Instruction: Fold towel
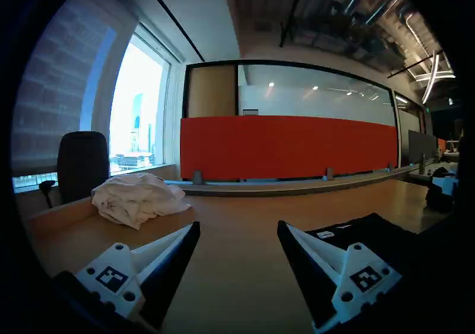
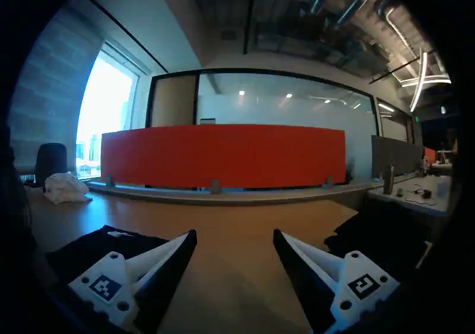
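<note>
A crumpled white towel [image 1: 138,198] lies in a heap on the wooden desk [image 1: 237,239], far left of my left gripper [image 1: 238,227], which is open with nothing between its fingers. A flat black cloth [image 1: 362,230] lies on the desk just right of that gripper. In the right gripper view the white towel [image 2: 64,188] sits far off at the left, a black cloth [image 2: 104,245] lies under the left finger, and another black cloth [image 2: 380,230] lies at the right. My right gripper [image 2: 235,234] is open and empty above bare desk [image 2: 237,257].
A red divider panel [image 1: 285,147] runs along the desk's far edge. A black office chair [image 1: 83,161] stands by the window at the left. Neighbouring desks with small items [image 2: 415,194] lie to the right.
</note>
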`<action>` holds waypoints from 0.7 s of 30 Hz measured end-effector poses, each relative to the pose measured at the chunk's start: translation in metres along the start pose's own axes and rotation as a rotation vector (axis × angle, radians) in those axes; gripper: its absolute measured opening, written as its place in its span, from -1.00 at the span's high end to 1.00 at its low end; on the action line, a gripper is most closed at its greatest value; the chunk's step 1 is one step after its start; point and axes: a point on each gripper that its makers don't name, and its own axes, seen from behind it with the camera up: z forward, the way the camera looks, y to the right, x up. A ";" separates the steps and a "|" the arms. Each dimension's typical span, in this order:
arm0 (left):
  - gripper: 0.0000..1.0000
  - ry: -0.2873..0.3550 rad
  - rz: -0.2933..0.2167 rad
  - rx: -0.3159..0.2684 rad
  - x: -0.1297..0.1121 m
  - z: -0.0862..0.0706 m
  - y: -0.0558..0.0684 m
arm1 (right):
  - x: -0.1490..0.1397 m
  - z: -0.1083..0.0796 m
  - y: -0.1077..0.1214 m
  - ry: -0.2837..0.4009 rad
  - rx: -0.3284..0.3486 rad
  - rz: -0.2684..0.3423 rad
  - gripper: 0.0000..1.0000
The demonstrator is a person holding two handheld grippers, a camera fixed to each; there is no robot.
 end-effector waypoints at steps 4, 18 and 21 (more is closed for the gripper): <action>-0.93 -0.003 -0.012 0.003 0.001 0.001 -0.001 | -0.003 0.000 0.001 -0.012 -0.004 -0.002 -0.99; -0.93 -0.009 -0.009 -0.027 0.081 0.002 0.002 | 0.074 -0.003 0.002 -0.005 -0.018 -0.021 -0.99; -0.93 -0.013 -0.004 -0.034 0.104 0.000 0.005 | 0.096 -0.005 0.003 -0.004 -0.022 -0.026 -0.99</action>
